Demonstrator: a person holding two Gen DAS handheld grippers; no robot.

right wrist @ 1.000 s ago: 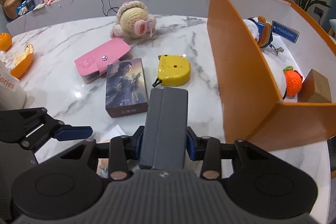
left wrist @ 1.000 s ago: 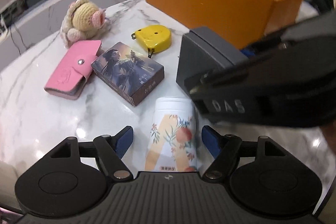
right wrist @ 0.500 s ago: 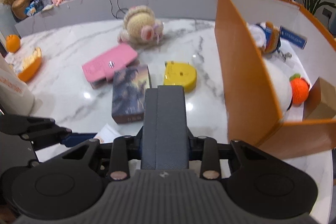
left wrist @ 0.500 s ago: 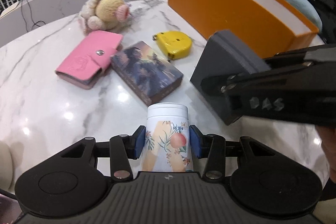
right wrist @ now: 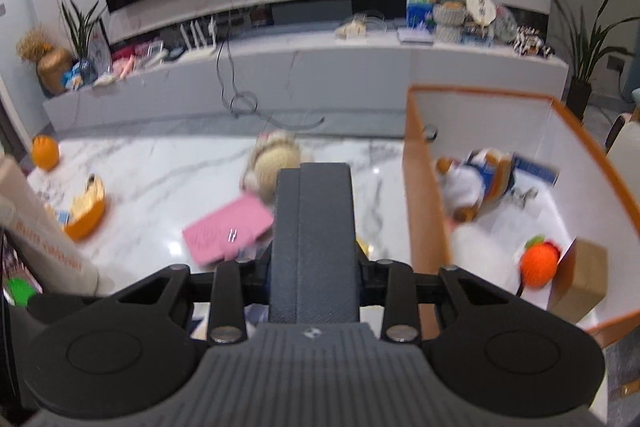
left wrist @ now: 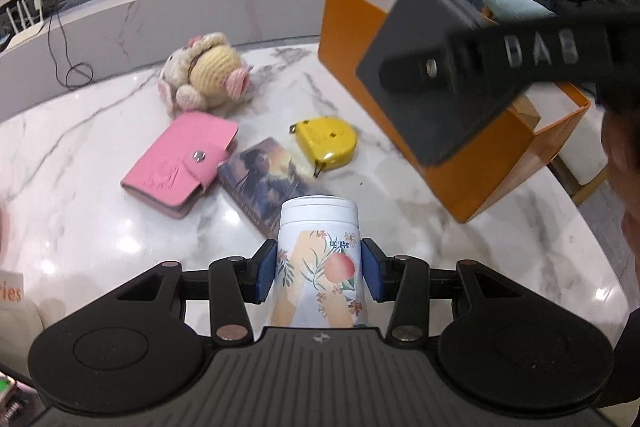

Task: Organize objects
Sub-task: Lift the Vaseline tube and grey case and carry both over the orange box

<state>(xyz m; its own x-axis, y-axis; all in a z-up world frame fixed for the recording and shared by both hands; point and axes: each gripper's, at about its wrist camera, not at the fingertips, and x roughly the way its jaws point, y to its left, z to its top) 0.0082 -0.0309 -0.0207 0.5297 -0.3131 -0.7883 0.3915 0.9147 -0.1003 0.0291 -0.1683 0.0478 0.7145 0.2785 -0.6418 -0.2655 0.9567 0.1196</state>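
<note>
My left gripper point(left wrist: 319, 275) is shut on a white floral canister point(left wrist: 318, 251), lifted above the marble table point(left wrist: 80, 155). My right gripper point(right wrist: 313, 269) is shut on a dark grey case point(right wrist: 313, 227), raised in the air; that case point(left wrist: 432, 87) also shows at upper right in the left wrist view, in front of the orange box point(left wrist: 480, 179). On the table lie a pink wallet point(left wrist: 180, 163), a picture card box point(left wrist: 264, 179), a yellow tape measure point(left wrist: 326, 139) and a crocheted plush point(left wrist: 208, 75). The orange box point(right wrist: 424, 195) holds a plush toy point(right wrist: 472, 187), an orange ball point(right wrist: 540, 265) and a brown carton point(right wrist: 582, 279).
A long white counter point(right wrist: 300, 75) with cables and ornaments runs behind the table. Orange peel point(right wrist: 86, 211) and an orange point(right wrist: 45, 157) lie at the table's left side, next to a tall white carton point(right wrist: 44, 239). A person's sleeve point(left wrist: 624, 147) fills the right edge.
My left gripper closed on the canister and lifted it. My right gripper tightened on the grey case and raised it well above the table, the view tilting up toward the counter.
</note>
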